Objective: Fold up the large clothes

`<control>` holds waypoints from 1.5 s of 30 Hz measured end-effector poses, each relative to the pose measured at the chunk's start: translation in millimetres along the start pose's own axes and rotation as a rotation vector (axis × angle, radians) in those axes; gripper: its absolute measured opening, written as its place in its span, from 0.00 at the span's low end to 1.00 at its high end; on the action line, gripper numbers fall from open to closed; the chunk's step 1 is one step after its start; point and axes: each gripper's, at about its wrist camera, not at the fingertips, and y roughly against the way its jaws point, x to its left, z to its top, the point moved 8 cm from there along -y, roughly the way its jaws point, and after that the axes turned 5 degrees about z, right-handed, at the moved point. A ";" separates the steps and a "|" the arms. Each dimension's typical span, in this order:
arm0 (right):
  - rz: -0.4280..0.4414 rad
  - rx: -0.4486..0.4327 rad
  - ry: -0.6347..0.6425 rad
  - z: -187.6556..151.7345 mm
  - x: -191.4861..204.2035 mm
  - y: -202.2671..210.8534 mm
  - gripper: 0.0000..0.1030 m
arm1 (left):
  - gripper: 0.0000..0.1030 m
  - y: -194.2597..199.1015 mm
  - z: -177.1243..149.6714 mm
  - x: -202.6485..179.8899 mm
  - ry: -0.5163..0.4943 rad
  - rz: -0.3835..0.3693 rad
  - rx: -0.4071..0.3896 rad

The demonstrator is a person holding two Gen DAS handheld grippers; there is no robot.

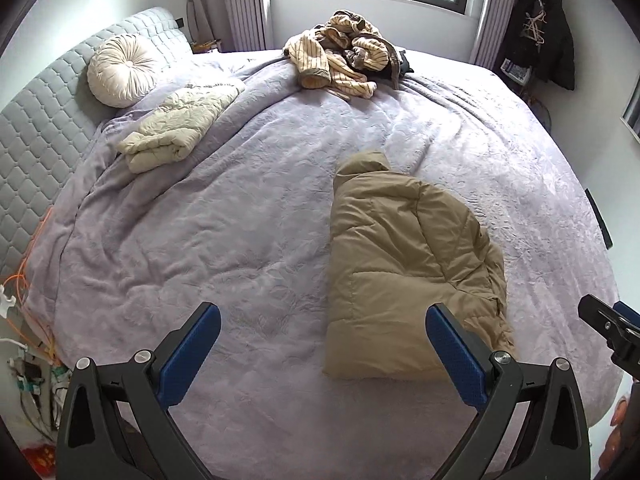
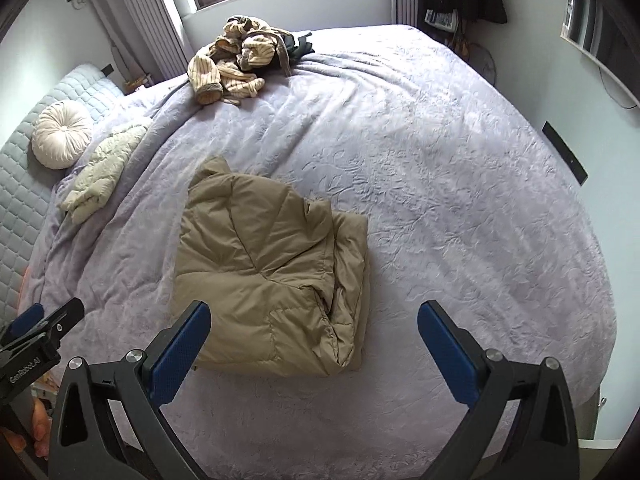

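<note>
Bedding fills the left wrist view: a lilac bedspread [image 1: 224, 208] with a folded tan jacket [image 1: 404, 264] lying flat on it, just ahead of the left gripper [image 1: 324, 320], whose jaws stand wide open and empty. A cream jacket [image 1: 172, 128] lies folded near a round pillow [image 1: 120, 70]; a striped pile [image 1: 340, 56] sits under the window. In the right wrist view, the right gripper [image 2: 314, 316] hangs above the tan jacket's near edge, jaws spread wide, gripping nothing.
</note>
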 end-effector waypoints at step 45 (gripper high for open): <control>-0.013 0.000 -0.007 1.4 4.3 6.5 1.00 | 1.00 -3.7 -4.3 -1.2 -0.025 -0.009 0.034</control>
